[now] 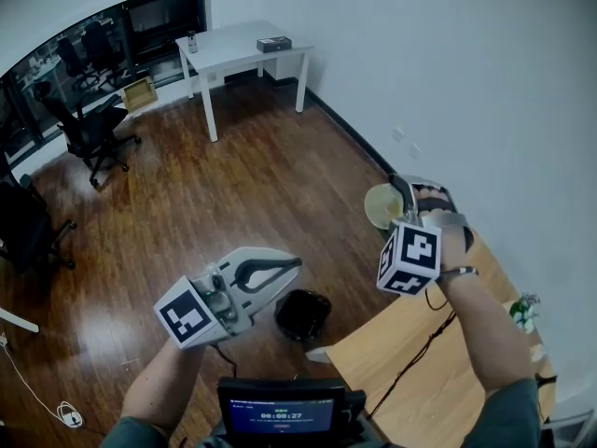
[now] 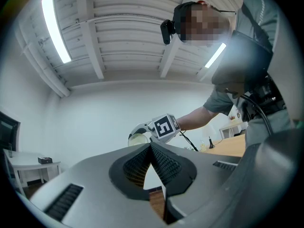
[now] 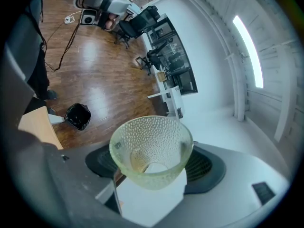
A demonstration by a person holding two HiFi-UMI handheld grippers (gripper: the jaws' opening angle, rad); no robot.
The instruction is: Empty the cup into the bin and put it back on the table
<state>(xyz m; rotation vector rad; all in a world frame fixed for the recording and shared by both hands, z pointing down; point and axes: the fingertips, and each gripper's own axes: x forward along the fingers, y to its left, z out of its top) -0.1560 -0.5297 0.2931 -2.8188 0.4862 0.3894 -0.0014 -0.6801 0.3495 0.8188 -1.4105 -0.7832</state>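
Observation:
A clear dimpled cup (image 1: 381, 205) is tipped on its side in the air beyond the wooden table's (image 1: 410, 357) left edge, with its mouth turned to the left. My right gripper (image 1: 403, 194) is shut on its base. In the right gripper view the cup (image 3: 151, 148) fills the space between the jaws of the right gripper (image 3: 153, 167), and I see nothing loose inside it. The black bin (image 1: 301, 314) stands on the floor by the table corner, nearer to me than the cup. My left gripper (image 1: 289, 267) is shut and empty, left of the bin. It points upward.
A dark wood floor (image 1: 233, 203) spreads out below. A white desk (image 1: 238, 49) stands at the far wall, with office chairs (image 1: 89, 129) to its left. A cable (image 1: 410, 362) and a small plant (image 1: 522, 311) are on the wooden table. A screen (image 1: 284, 413) sits at my chest.

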